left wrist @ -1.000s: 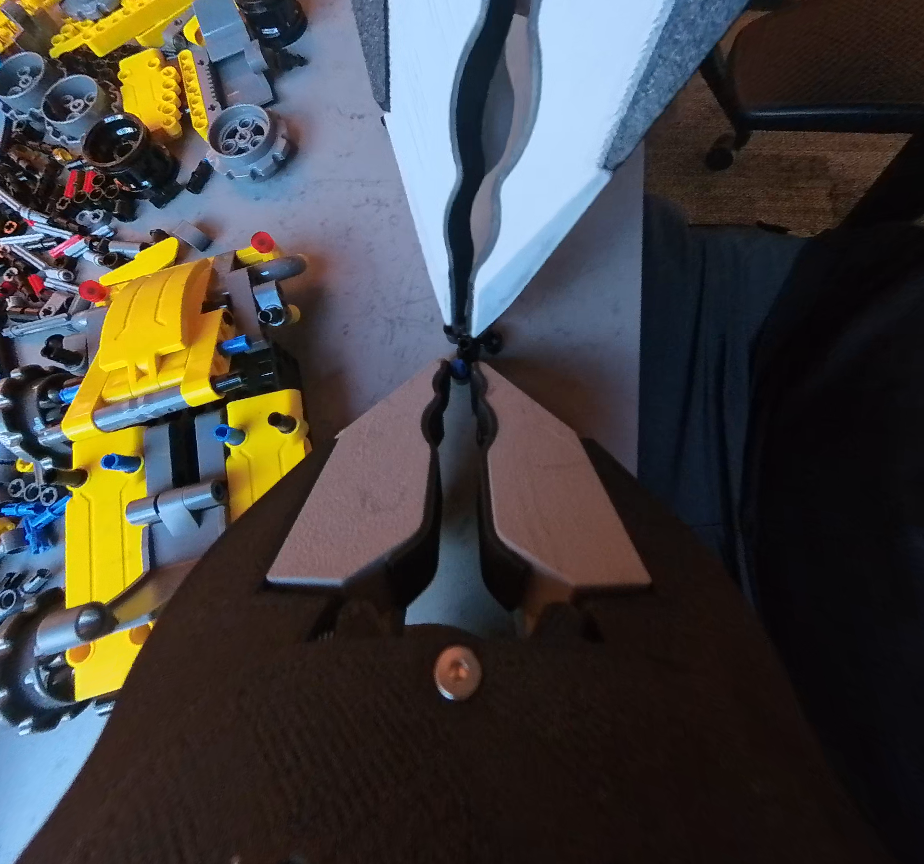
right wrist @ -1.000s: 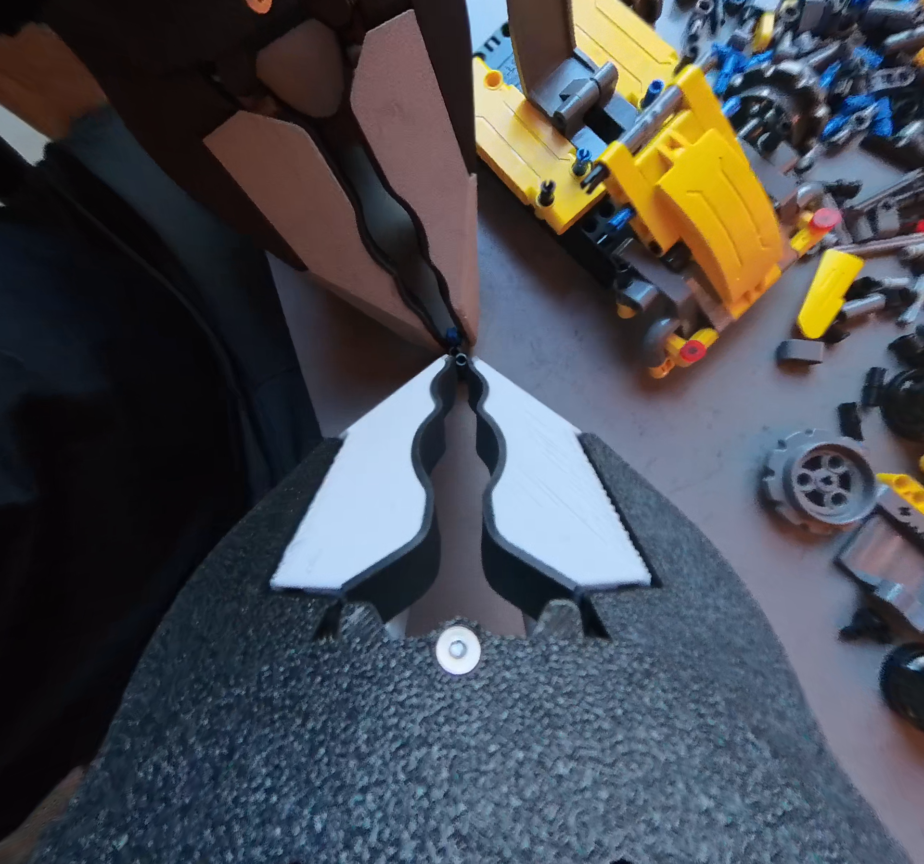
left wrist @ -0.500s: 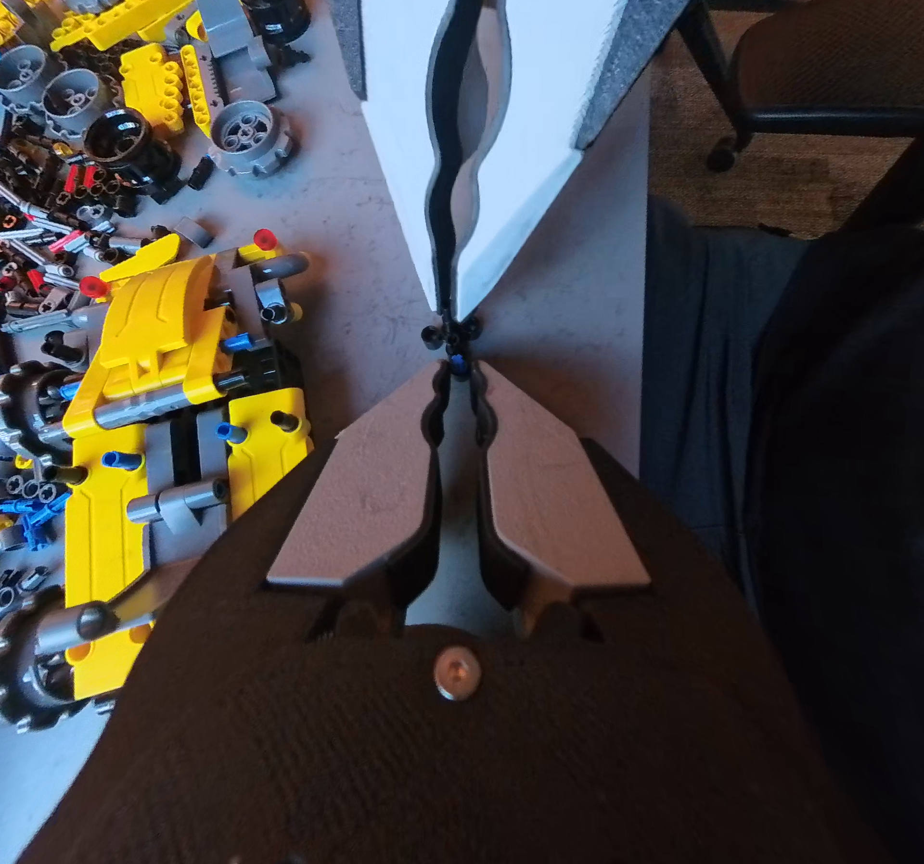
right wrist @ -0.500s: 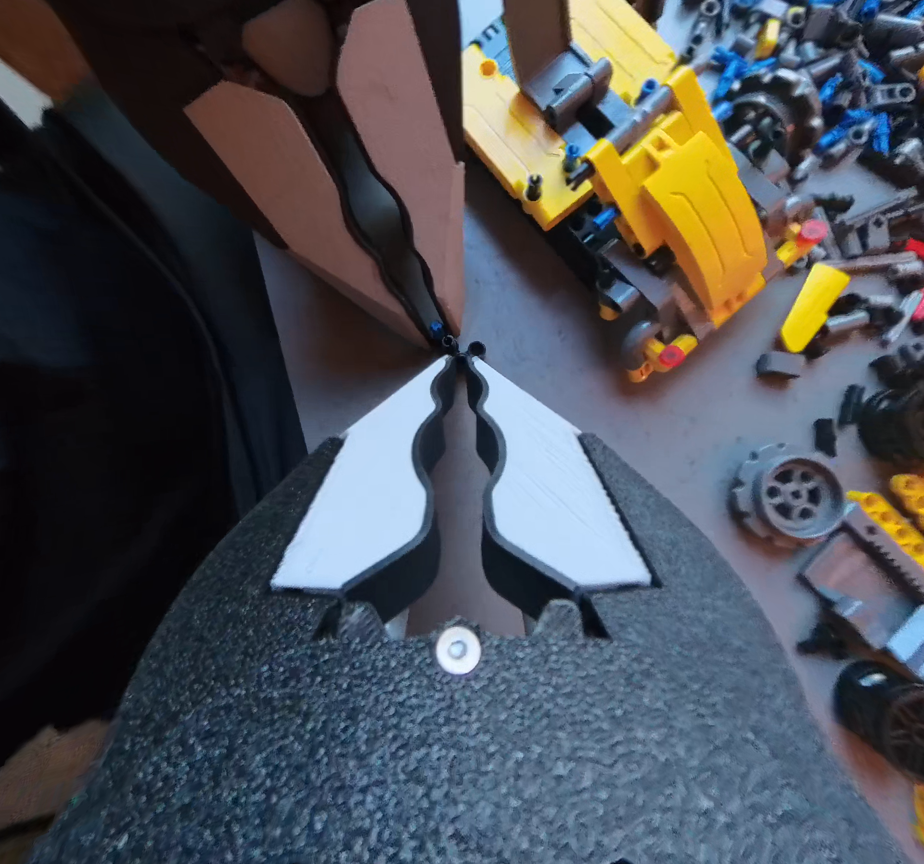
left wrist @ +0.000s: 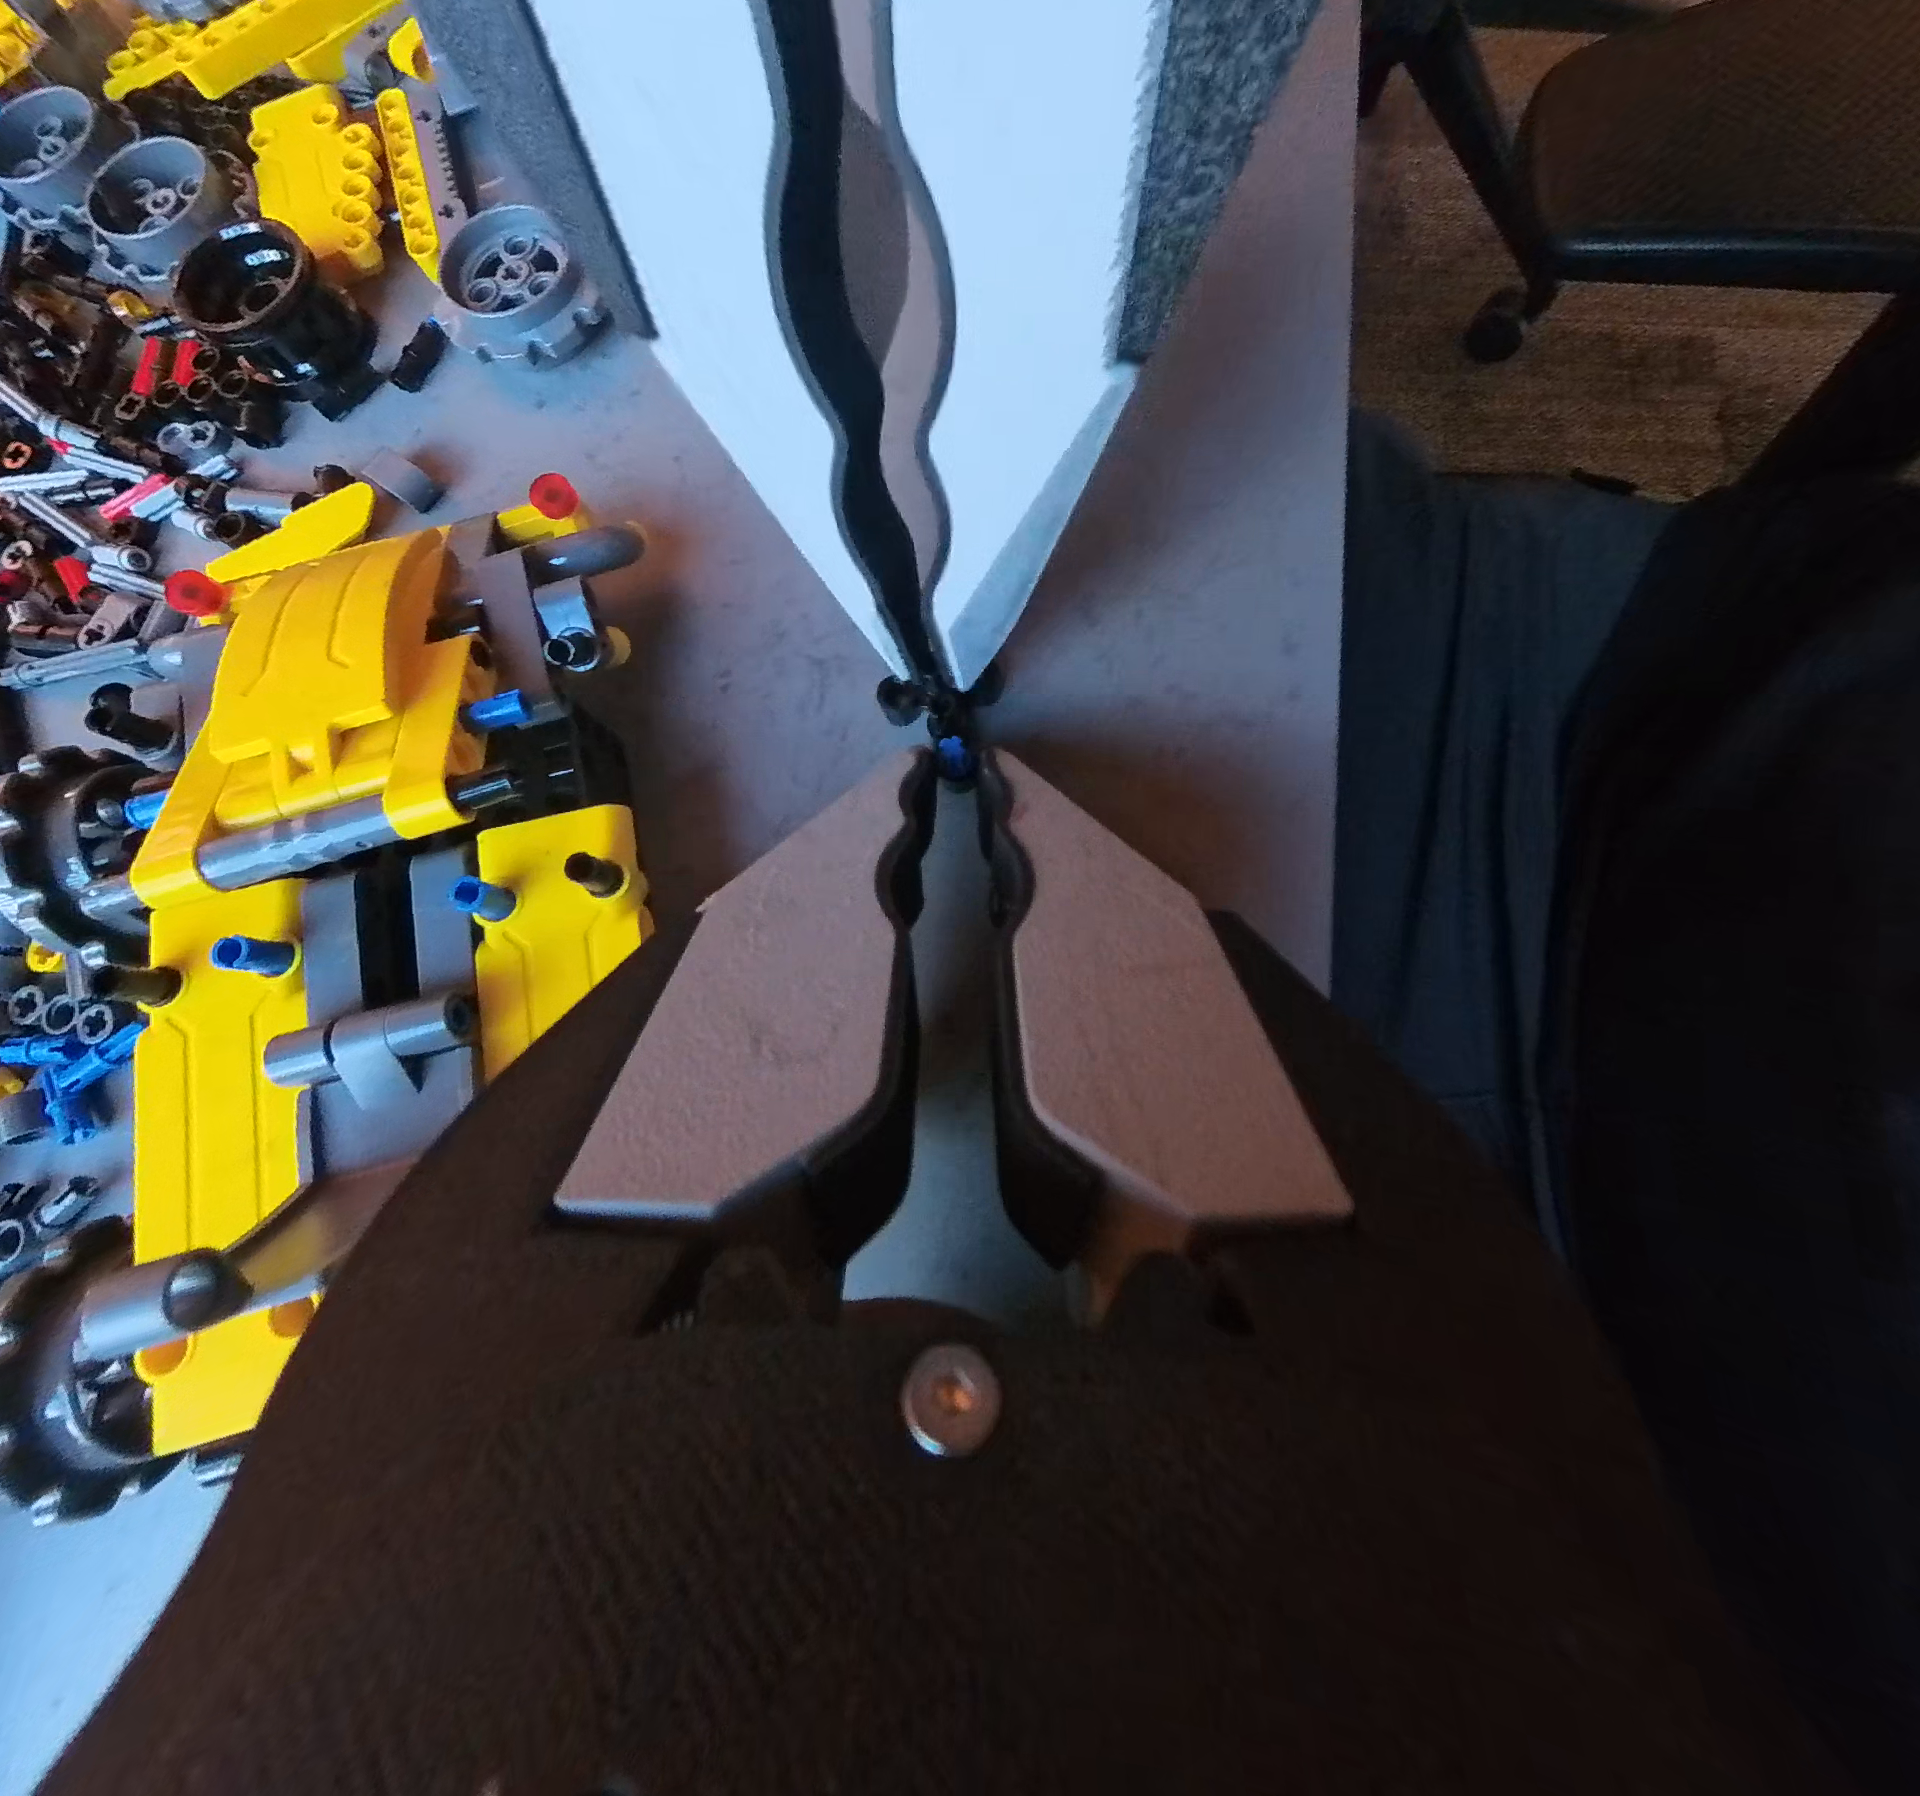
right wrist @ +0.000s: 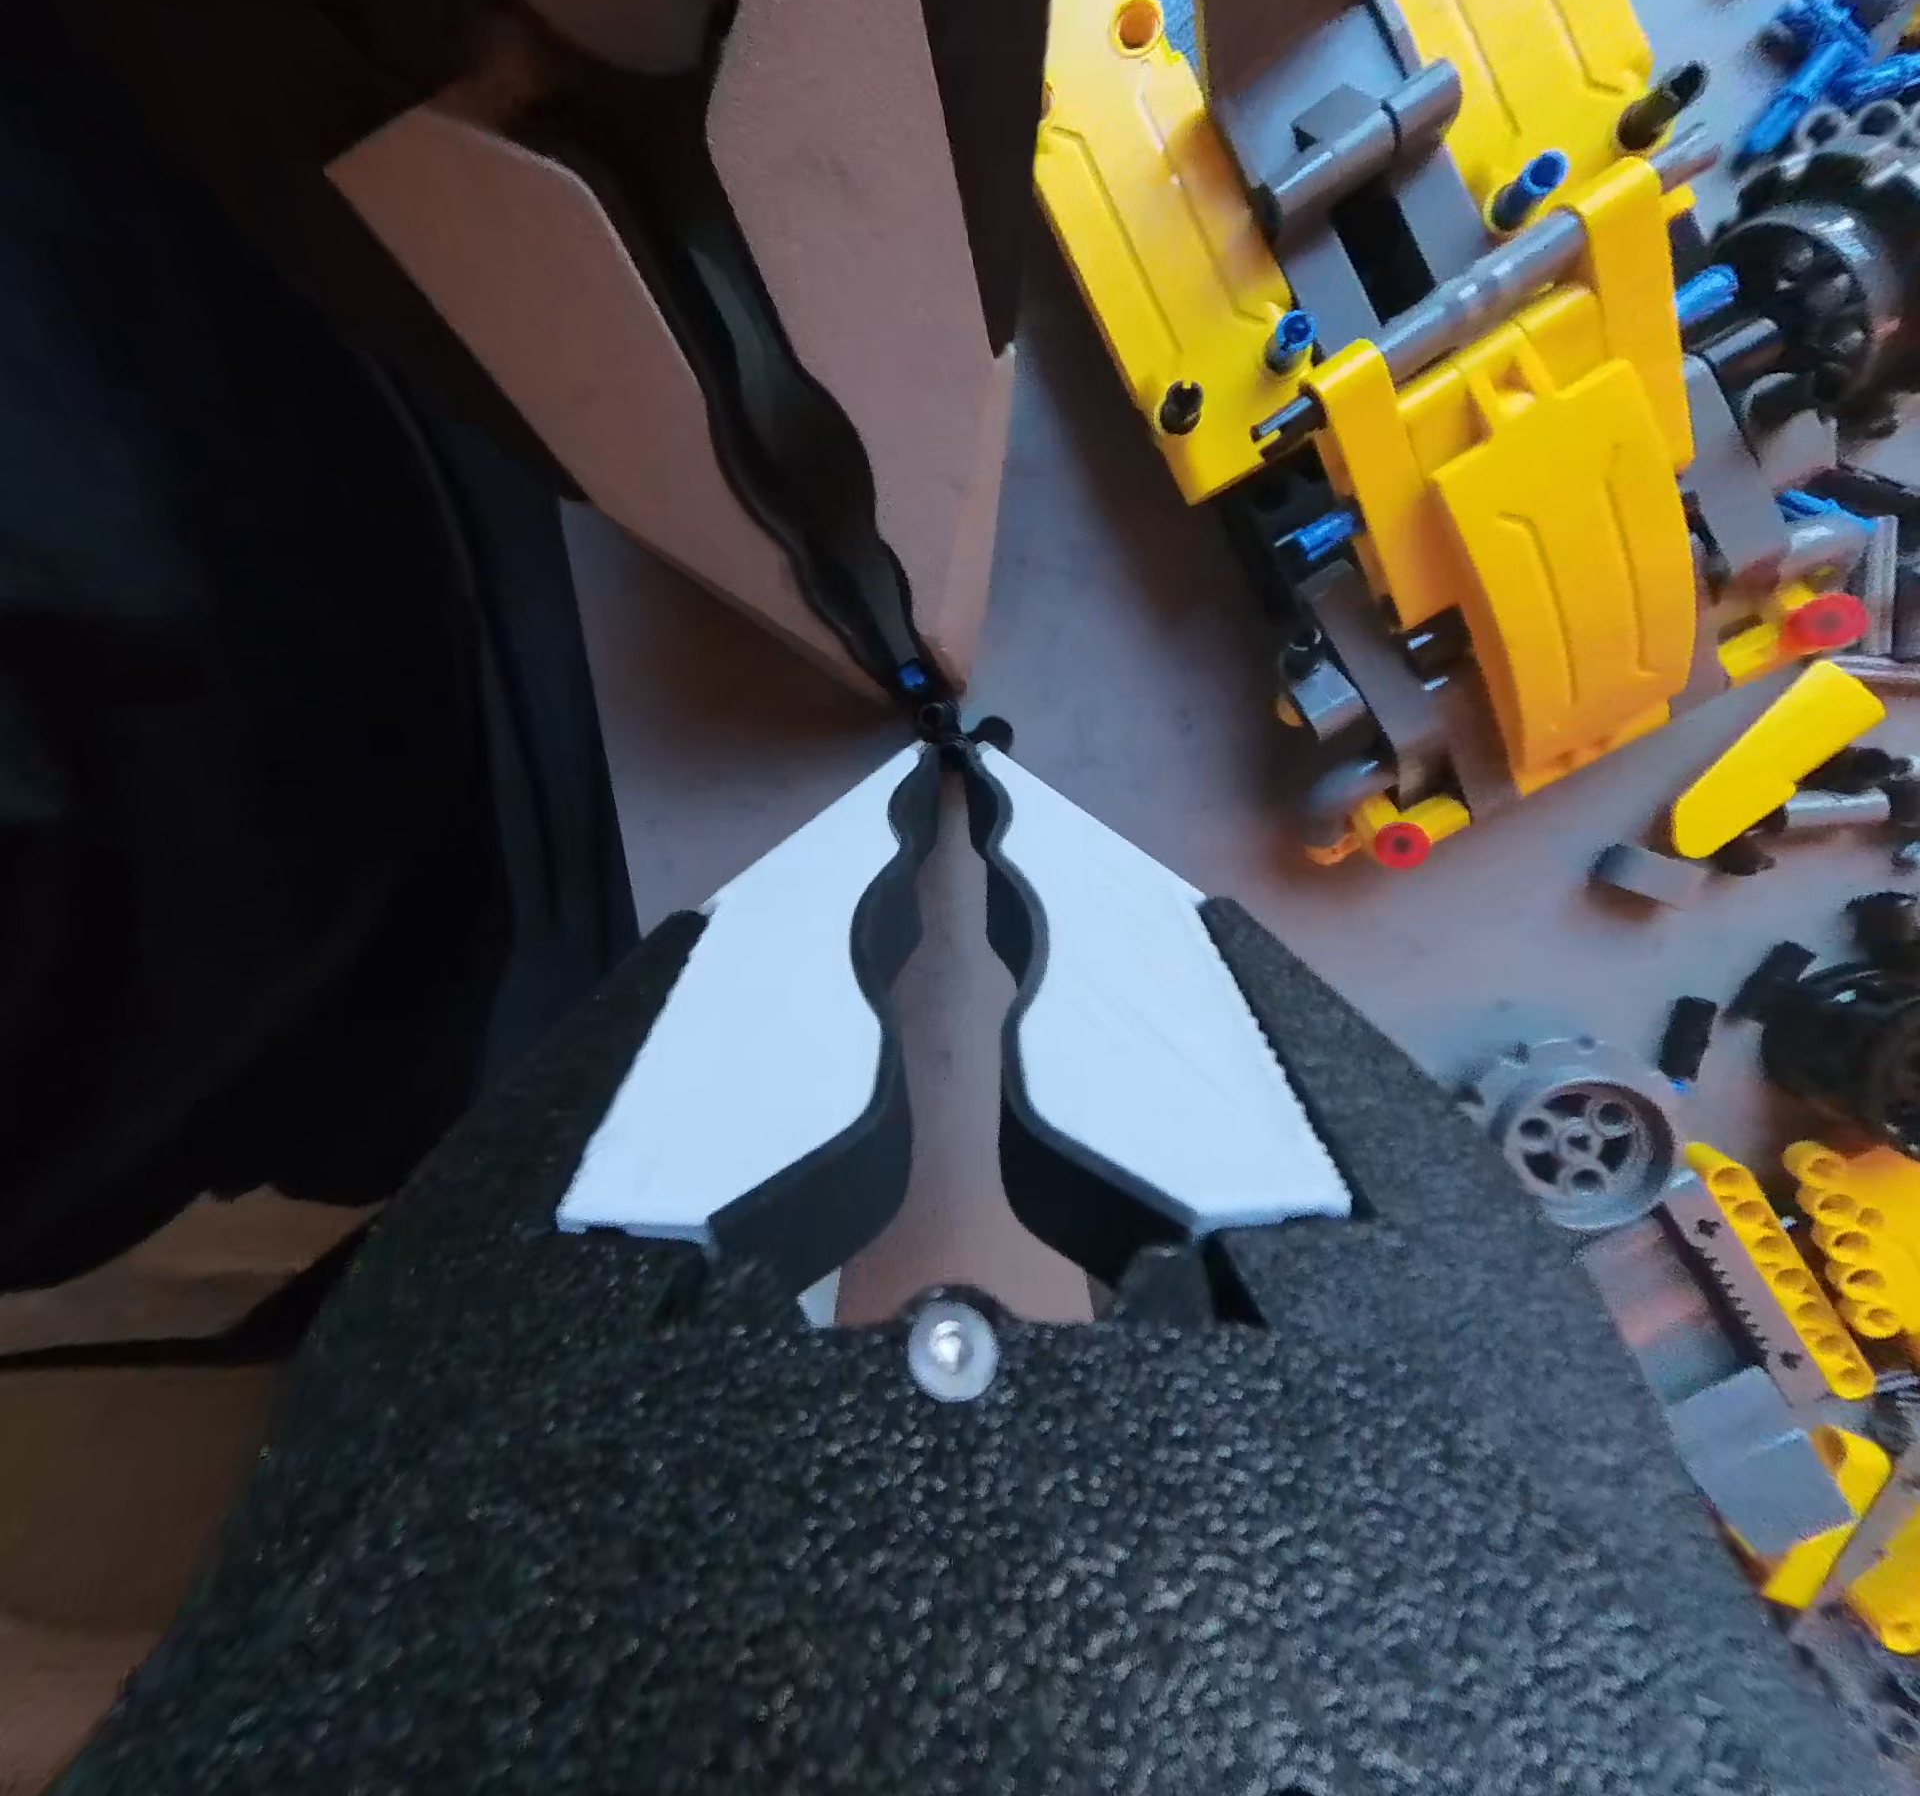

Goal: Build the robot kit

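My left gripper [left wrist: 953, 772], with brown fingers, is shut on a small blue pin [left wrist: 951, 761]. My right gripper [right wrist: 948, 751], with white fingers, is shut on a small black connector [right wrist: 951, 728]. The two grippers meet tip to tip above the grey table near its edge, and the blue pin touches the black connector [left wrist: 928, 697]. The right gripper [left wrist: 928, 671] comes in from the top of the left wrist view. The left gripper [right wrist: 920, 681] comes in from the top of the right wrist view, with the blue pin [right wrist: 911, 675] at its tips.
A partly built yellow and grey brick vehicle [left wrist: 343, 842] lies on the table [left wrist: 779, 520] just left of the grippers; it also shows in the right wrist view [right wrist: 1455, 416]. Loose wheels, beams and pins [left wrist: 208, 219] lie beyond it. A person's dark clothing [left wrist: 1662, 1019] and a chair [left wrist: 1714, 188] are past the table edge. Both grippers' tips are close together, under 4 cm apart.
Both grippers stay shut and tip to tip. The black connector has shifted slightly against the blue pin. The right wrist view has swung closer to the yellow vehicle.
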Motion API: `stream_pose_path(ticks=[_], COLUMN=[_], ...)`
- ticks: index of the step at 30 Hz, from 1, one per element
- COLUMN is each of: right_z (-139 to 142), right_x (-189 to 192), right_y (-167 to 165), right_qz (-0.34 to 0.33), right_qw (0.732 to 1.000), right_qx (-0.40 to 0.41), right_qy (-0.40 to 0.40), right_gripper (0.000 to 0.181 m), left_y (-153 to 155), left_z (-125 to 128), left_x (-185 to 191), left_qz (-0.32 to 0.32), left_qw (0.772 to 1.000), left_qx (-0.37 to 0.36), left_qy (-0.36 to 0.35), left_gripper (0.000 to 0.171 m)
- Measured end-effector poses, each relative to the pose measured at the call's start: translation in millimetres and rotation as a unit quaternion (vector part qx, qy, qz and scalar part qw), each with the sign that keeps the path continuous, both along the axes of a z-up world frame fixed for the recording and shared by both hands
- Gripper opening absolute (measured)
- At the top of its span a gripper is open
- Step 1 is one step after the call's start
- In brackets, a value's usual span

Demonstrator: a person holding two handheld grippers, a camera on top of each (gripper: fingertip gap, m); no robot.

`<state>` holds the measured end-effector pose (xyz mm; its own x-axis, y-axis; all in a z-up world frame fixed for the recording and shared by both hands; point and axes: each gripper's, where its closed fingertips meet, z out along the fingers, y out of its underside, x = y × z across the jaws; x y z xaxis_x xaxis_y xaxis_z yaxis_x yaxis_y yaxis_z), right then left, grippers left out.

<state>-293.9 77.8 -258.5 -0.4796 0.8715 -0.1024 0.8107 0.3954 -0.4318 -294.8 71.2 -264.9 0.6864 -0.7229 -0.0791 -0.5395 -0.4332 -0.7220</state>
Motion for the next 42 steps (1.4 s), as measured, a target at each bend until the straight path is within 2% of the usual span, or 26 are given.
stream_pose_path(ticks=[5, 8, 11, 13, 15, 20, 24, 28, 30, 34, 37, 42], right_z=[15.0, 6.7, 12.3, 18.5, 14.0, -4.7, -3.4, -0.4, 5.6, 20.3, 19.6, 12.7], right_x=[-3.0, 0.3, 3.4, 2.9, 4.1, 11.5, 17.0, 24.3, 30.7, 51.3, 64.4, 61.0], right_y=[0.7, -2.2, -1.9, 2.0, 5.2, -11.8, -31.2, -44.6, -38.6, 1.2, 23.7, 15.7], right_qz=[-0.026, -0.029, -0.042, -0.063, -0.079, -0.066, -0.072, -0.077, -0.096, -0.17, -0.213, -0.203], right_qw=[0.998, 0.998, 0.996, 0.991, 0.989, 0.992, 0.987, 0.982, 0.977, 0.961, 0.952, 0.954], right_qx=[-0.027, -0.032, -0.047, -0.068, -0.08, -0.08, -0.114, -0.138, -0.144, -0.146, -0.138, -0.13], right_qy=[0.058, 0.047, 0.068, 0.094, 0.092, 0.068, 0.086, 0.107, 0.122, 0.161, 0.173, 0.18], right_gripper=[0.0, 0.0, 0.0, 0.004, 0.018, 0.015, 0.013, 0.014, 0.014, 0.014, 0.018, 0.019], left_y=[0.0, -0.2, -0.1, -0.3, -1.7, -1.8, -0.2, 6.5, 7.3, -7.1, -13.3, -9.1], left_z=[0.0, -0.2, 0.0, 0.0, 0.0, 0.0, 0.2, 0.9, 1.1, 1.6, 1.6, 1.0], left_x=[0.0, -0.1, 0.0, 0.2, 1.5, 1.5, -0.9, -8.9, -10.7, -7.6, -5.4, 7.8], left_qz=[0.0, -0.001, -0.001, -0.002, -0.008, -0.008, 0.001, 0.035, 0.042, 0.03, 0.041, 0.066], left_qw=[1.0, 1.0, 1.0, 1.0, 1.0, 1.0, 1.0, 0.999, 0.999, 1.0, 0.999, 0.997], left_qx=[0.002, -0.001, 0.0, -0.002, -0.004, -0.01, -0.016, -0.015, -0.009, -0.003, -0.013, -0.029], left_qy=[0.002, 0.0, -0.001, -0.002, -0.005, -0.01, -0.015, -0.017, -0.011, -0.003, -0.013, -0.03], left_gripper=[0.004, 0.004, 0.004, 0.004, 0.004, 0.004, 0.005, 0.016, 0.02, 0.019, 0.03, 0.042])
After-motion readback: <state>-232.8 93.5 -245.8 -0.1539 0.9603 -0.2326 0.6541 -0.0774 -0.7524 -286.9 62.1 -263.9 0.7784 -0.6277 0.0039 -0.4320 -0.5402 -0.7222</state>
